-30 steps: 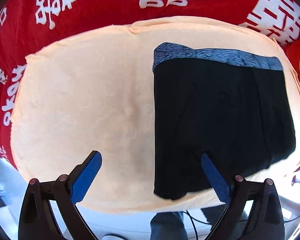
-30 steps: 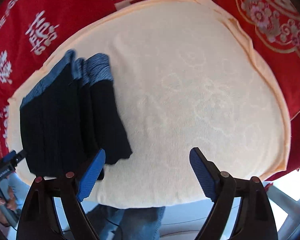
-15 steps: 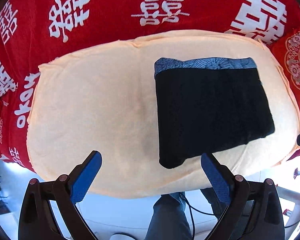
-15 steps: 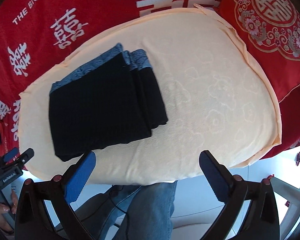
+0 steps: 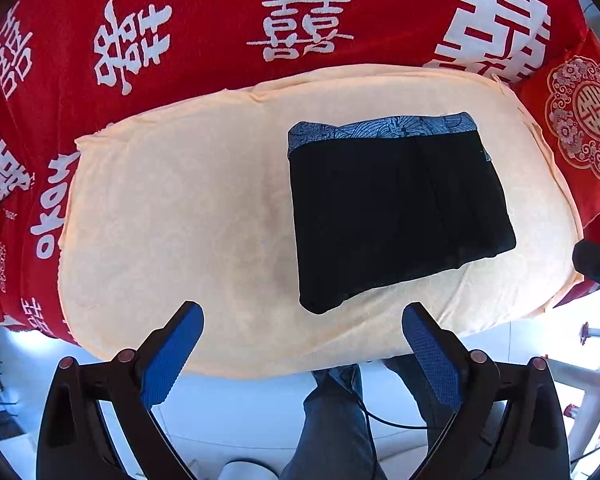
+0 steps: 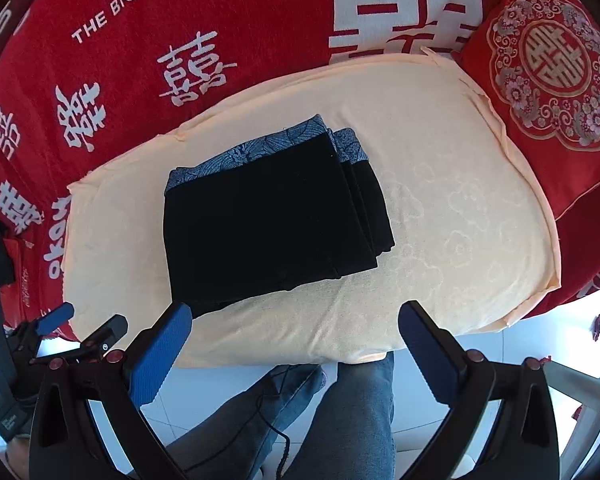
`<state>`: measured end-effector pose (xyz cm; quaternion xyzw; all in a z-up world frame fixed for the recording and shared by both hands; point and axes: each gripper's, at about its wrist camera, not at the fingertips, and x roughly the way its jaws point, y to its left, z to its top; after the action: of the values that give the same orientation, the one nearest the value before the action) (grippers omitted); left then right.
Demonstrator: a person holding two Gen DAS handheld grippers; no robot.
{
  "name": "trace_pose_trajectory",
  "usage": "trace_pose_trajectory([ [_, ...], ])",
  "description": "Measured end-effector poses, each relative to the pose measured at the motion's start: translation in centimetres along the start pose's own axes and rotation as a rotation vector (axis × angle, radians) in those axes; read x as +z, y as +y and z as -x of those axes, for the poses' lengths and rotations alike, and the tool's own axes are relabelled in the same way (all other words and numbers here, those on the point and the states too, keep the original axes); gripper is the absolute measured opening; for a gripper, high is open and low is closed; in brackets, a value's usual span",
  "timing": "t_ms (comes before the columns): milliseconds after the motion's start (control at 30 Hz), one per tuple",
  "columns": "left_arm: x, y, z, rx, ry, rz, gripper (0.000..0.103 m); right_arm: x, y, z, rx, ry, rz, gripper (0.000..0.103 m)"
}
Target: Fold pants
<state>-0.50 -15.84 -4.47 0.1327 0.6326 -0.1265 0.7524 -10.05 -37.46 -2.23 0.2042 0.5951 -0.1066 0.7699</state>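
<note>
The black pants (image 5: 396, 208) with a blue patterned waistband lie folded into a flat stack on the peach towel (image 5: 172, 220); they also show in the right wrist view (image 6: 268, 220). My left gripper (image 5: 303, 344) is open and empty, held above the towel's near edge, apart from the pants. My right gripper (image 6: 296, 344) is open and empty, also above the near edge, clear of the pants. The stacked folded edges show on the pants' right side in the right wrist view.
The towel (image 6: 460, 220) lies on a red cover with white characters (image 5: 300, 36). A red embroidered cushion (image 6: 548, 80) sits at the right. The person's jeans-clad legs (image 6: 340, 420) and a cable are below the bed edge. The left gripper shows at the lower left in the right wrist view (image 6: 60, 344).
Both grippers have pulled back and up from the pants, so the folded stack looks smaller and farther. The pants lie still on the towel.
</note>
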Motion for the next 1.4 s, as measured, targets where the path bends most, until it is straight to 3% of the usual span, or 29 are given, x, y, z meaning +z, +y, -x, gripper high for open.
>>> trace_pose_trajectory([
  [267,0.5,-1.1,0.7,0.055,0.003,0.028,0.100,1.1,1.1,0.1,0.015,0.024,0.044,0.103],
  [633,1.0,-2.7,0.4,0.086,0.016,0.087,0.100,2.5,1.9,-1.3,-0.046,0.075,0.161,0.103],
  [933,1.2,-4.0,-0.2,0.097,0.031,0.081,0.100,2.5,1.4,-2.6,-0.053,0.121,0.183,0.103],
  [1400,1.9,-4.3,-0.2,0.092,0.041,0.079,0.100,2.7,2.2,-2.5,-0.051,0.119,0.204,0.103],
])
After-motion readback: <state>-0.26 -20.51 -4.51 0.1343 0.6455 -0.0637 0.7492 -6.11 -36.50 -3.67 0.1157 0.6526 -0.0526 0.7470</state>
